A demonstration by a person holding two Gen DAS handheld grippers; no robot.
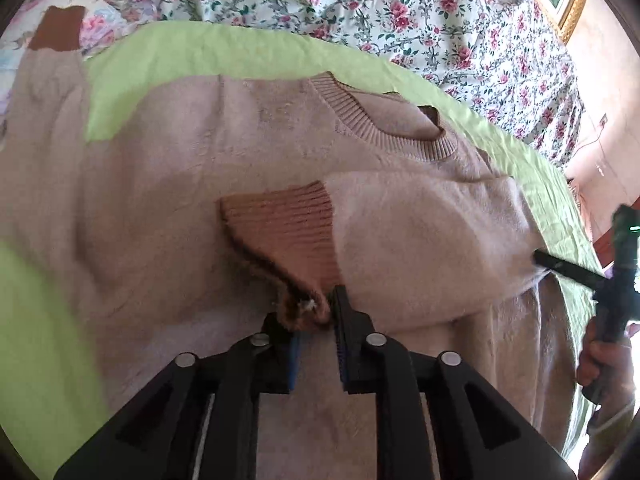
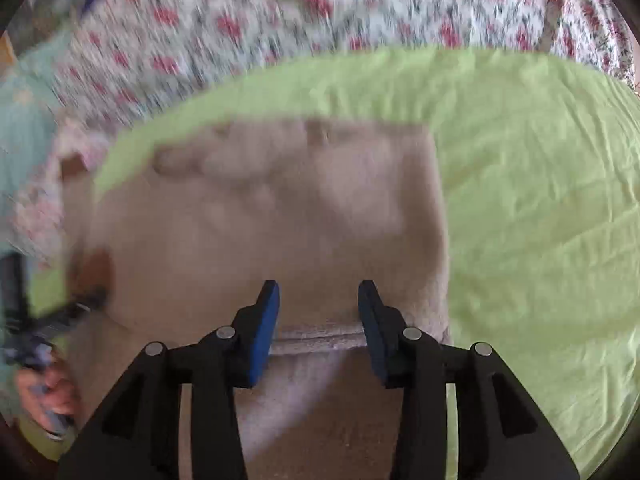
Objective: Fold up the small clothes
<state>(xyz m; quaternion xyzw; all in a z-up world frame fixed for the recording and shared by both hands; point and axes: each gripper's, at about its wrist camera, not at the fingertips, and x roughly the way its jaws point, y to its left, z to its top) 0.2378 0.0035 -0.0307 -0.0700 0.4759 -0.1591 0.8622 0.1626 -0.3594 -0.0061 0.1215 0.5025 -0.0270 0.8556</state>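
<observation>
A small beige sweater with brown ribbed cuffs lies on a light green cloth. Its right sleeve is folded across the chest. My left gripper is shut on that sleeve's brown cuff, just above the body. The other sleeve lies out at the far left, cuff on the floral sheet. In the blurred right wrist view my right gripper is open over the sweater, near a fold at its right edge. It also shows at the right edge of the left wrist view.
A floral bedsheet lies beyond the green cloth. A gold picture frame and a pink wall stand at the far right. The person's hand holds the right gripper's handle.
</observation>
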